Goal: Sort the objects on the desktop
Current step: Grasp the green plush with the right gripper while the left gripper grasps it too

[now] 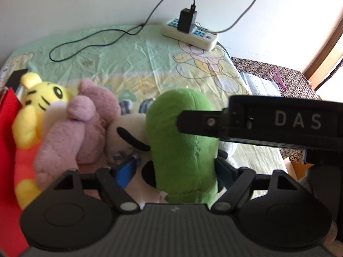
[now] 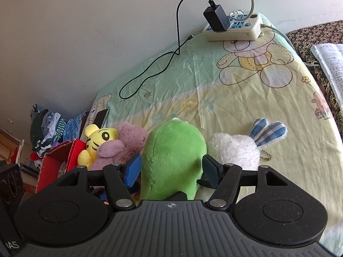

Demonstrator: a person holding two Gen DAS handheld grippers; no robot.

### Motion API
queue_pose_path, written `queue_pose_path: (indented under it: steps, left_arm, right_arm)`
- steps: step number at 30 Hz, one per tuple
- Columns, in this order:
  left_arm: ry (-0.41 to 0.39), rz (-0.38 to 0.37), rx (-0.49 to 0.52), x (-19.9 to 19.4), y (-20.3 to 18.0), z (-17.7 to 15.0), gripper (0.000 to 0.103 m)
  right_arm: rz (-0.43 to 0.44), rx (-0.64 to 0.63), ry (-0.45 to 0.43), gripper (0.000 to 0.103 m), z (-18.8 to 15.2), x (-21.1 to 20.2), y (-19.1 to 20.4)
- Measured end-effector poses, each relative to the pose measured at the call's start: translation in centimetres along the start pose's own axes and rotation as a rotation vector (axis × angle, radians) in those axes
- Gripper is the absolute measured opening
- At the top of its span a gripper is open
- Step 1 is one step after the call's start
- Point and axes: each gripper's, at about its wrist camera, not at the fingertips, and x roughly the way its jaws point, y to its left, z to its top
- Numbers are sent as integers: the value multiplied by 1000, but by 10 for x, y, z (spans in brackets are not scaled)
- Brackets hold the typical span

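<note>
Tablecloth (image 2: 246, 107) lies bare beyond green plush (image 2: 173, 160) (right hand-held gripper (image 2: 171, 171) clamps it).

Green oblong plush toy (image 2: 173, 160) upright, centre. Yellow striped tiger plush (image 2: 94, 143) and mauve plush bear (image 2: 126, 143) leaning together left; white fluffy plush rabbit, blue-checked ears (image 2: 235, 150), right.

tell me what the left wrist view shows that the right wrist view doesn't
Only the left wrist view shows the right tool from the side, its finger lying across the green plush. Only the right wrist view shows the white bunny in full, with checked ears and a ball chain, plus a phone. Both show the yellow tiger, pink bear, red box and power strip.
</note>
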Motion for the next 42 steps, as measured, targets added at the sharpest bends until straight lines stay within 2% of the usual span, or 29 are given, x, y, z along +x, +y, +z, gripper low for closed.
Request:
queue_pose_path:
  steps: [4,11,15,20,25,30,36,42]
  left_arm:
    - [-17,17,28,1,-6,0,74]
    - [-51,38,97,-11,-21,-3,62]
    - [-84,22,95,-26,-24,-8,62]
    - [-169,18,93,-61,-26,-13,62]
    - [-258,62,98,-99,-17,-15,62]
    - [-334,135,103,-135,9,-24,62]
    - [-361,157,51,-165,69,-29,62]
    - [-370,183,36,-194,140,-42,62]
  right_arm:
    - [5,-1,12,65,-1,5,-1]
    - [-15,-61,2,57,-5,-3,2]
    - [-14,-76,-18,56,-10,-14,7]
    - [12,-90,-67,56,-15,-35,23]
    - [71,-144,-129,56,-17,-49,51]
    - [151,-193,-156,56,-23,-44,88]
    - [197,-267,-170,56,-42,-17,142]
    - [226,-286,-183,56,-66,22,198]
